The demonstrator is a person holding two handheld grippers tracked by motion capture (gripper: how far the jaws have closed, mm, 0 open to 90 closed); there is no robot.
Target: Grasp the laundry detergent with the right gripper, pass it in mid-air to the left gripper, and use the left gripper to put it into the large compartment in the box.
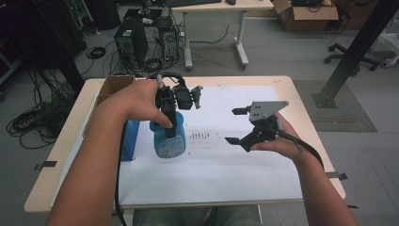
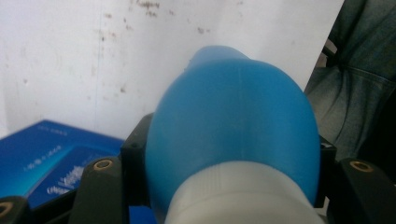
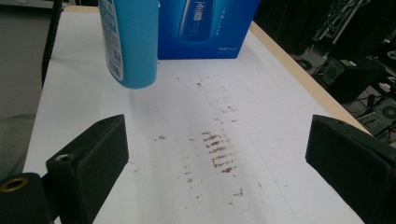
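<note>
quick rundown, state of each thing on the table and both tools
blue bottle: gripped near its top by the left tool, lifted off the sheet
left tool: shut on the blue bottle
right tool: open, nothing between the jaws
blue box: closed, on the table
white sheet: flat, brown smudges at its middle

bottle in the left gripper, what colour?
Light blue bottle, whitish cap; clearest in the left gripper view.

Unreadable print on blue box [image 3: 205,28]
</note>
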